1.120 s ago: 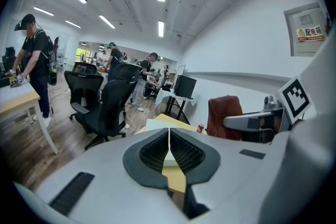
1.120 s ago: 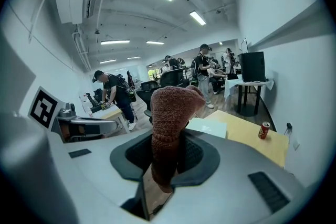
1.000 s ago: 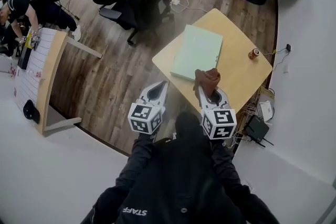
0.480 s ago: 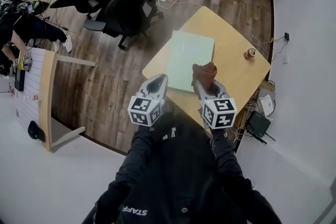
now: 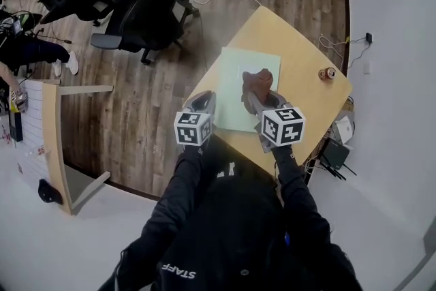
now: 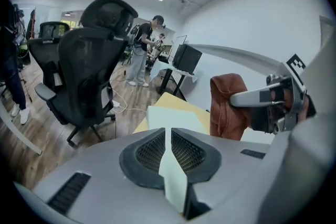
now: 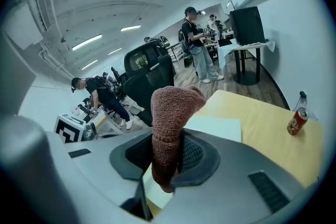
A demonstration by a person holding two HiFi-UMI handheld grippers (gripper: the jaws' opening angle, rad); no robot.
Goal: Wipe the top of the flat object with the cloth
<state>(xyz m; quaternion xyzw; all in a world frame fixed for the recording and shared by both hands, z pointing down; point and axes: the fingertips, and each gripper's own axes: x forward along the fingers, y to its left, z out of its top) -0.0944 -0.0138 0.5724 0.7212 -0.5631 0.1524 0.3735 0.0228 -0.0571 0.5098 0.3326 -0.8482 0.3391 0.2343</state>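
I look down on a tan tabletop [image 5: 300, 58] where the pale green flat object [image 5: 237, 78] lies on the left side, its top bare for wiping. My right gripper [image 5: 255, 100] has its jaws clamped on the brown cloth [image 5: 257, 82], bunched over the object's right part, likely to press it down. My left gripper [image 5: 203, 100] hovers empty with its jaws together near the object's near left corner.

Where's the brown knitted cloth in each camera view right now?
Head view: brown knitted cloth just right of centre, overlapping the pale green flat board.
Left gripper view: cloth right of centre, hanging upright.
Right gripper view: cloth at centre, pinched between the fingers.
Shared landmark: the board, in all three.
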